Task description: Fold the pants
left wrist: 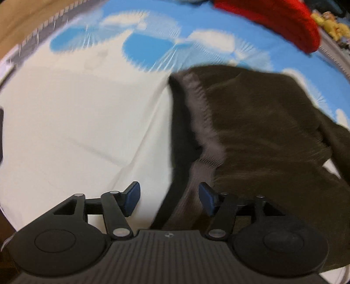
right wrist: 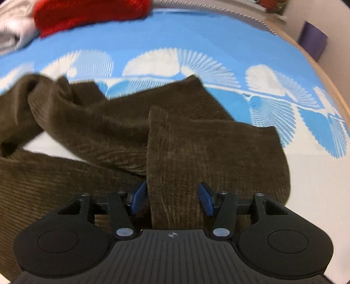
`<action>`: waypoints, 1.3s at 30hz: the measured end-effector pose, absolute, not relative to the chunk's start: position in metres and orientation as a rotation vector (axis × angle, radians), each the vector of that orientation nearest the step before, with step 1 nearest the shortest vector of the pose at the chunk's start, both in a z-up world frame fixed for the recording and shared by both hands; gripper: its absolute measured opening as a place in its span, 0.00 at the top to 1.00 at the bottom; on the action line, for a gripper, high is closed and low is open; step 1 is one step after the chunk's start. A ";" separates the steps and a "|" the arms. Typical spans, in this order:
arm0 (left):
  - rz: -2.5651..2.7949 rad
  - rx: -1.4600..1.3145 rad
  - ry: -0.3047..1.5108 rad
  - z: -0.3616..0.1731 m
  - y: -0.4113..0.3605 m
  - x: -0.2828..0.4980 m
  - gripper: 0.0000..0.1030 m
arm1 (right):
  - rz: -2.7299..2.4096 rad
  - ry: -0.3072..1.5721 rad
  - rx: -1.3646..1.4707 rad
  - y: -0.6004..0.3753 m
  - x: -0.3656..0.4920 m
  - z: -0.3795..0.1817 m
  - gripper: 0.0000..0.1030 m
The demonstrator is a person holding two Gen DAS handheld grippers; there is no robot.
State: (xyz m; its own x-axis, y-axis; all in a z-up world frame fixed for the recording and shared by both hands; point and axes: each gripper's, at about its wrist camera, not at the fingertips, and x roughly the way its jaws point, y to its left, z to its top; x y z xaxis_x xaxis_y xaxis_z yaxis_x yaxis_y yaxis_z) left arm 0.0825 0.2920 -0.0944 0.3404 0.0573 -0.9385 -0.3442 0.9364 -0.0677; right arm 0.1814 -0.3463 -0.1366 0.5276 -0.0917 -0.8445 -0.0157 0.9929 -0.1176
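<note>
The dark brown ribbed corduroy pants (right wrist: 98,135) were spread in a loose, rumpled heap on a bed covered by a blue and white sheet printed with fan-shaped motifs (right wrist: 196,43), and the folding was judged to be at an early or middle stage. In the right wrist view, one leg was seen thrown across the other, with an upright fold of cloth rising between the blue pads of the right gripper (right wrist: 172,197); its jaws were held wide apart, the fabric touching or nearly touching the left pad, so nothing was clamped. In the left wrist view, the grey-lined waistband edge (left wrist: 201,122) was seen at the pants' left border, passing down between the pads of the left gripper (left wrist: 169,197), which was likewise parted widely and gripped nothing. No flat, squared stack was visible, so smoothing and the remaining folds were judged still outstanding. A red fuzzy garment (left wrist: 273,19) was lying at the far edge of the bed, well apart from the pants.
</note>
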 end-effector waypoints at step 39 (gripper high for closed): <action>0.093 0.081 1.364 -0.123 0.254 0.058 0.81 | -0.610 1.242 0.581 -0.585 0.011 -0.146 0.84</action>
State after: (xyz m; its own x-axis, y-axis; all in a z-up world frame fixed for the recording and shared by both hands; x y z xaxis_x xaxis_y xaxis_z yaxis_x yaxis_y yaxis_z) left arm 0.0581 0.2537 -0.1234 0.2025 0.1134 -0.9727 -0.0190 0.9935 0.1119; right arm 0.0106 -0.5849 -0.1458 0.2097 -0.1074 -0.9718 0.7036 0.7068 0.0737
